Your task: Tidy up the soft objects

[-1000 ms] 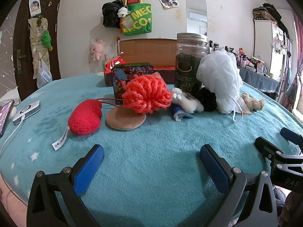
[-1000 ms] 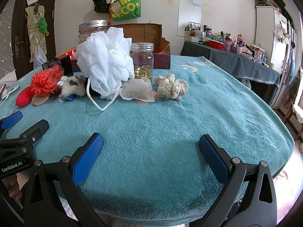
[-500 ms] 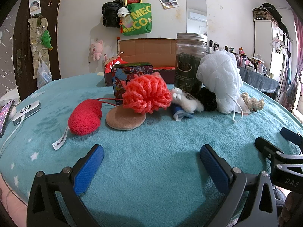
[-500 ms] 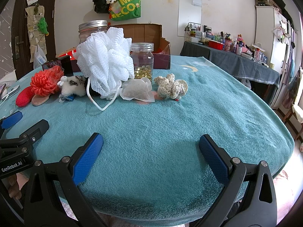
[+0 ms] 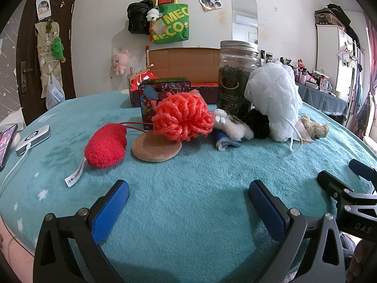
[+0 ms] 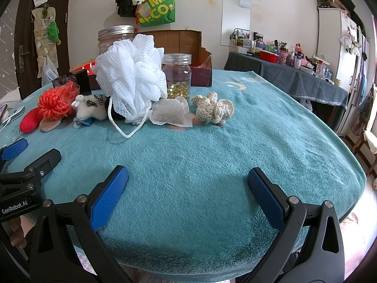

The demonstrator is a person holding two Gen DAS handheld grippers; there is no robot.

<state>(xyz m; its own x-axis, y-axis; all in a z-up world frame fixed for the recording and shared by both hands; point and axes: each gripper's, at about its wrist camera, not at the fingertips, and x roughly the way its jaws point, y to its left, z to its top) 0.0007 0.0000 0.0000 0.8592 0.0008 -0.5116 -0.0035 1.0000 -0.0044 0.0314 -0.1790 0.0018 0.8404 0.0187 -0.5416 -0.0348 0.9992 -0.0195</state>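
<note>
A row of soft things lies across the teal blanket: a red plush heart [image 5: 106, 145], a tan round pad [image 5: 155, 149], an orange yarn ball [image 5: 183, 119], a small white plush [image 5: 232, 126], a black pompom [image 5: 258, 123] and a white mesh bath puff [image 5: 274, 99]. The right wrist view adds a white sachet [image 6: 170, 114] and a cream crochet piece [image 6: 213, 110]. My left gripper [image 5: 188, 199] hovers open near the blanket's front, well short of the row. My right gripper [image 6: 188, 185] is open too, with nothing between its fingers.
Behind the row stand a dark-filled glass jar [image 5: 236, 80], a jar of yellow capsules [image 6: 178, 77], a patterned tin [image 5: 162, 95] and an open cardboard box [image 5: 183, 67]. A phone [image 5: 7, 141] and a white device [image 5: 33, 139] lie at the left. A cluttered side table [image 6: 294, 75] is right.
</note>
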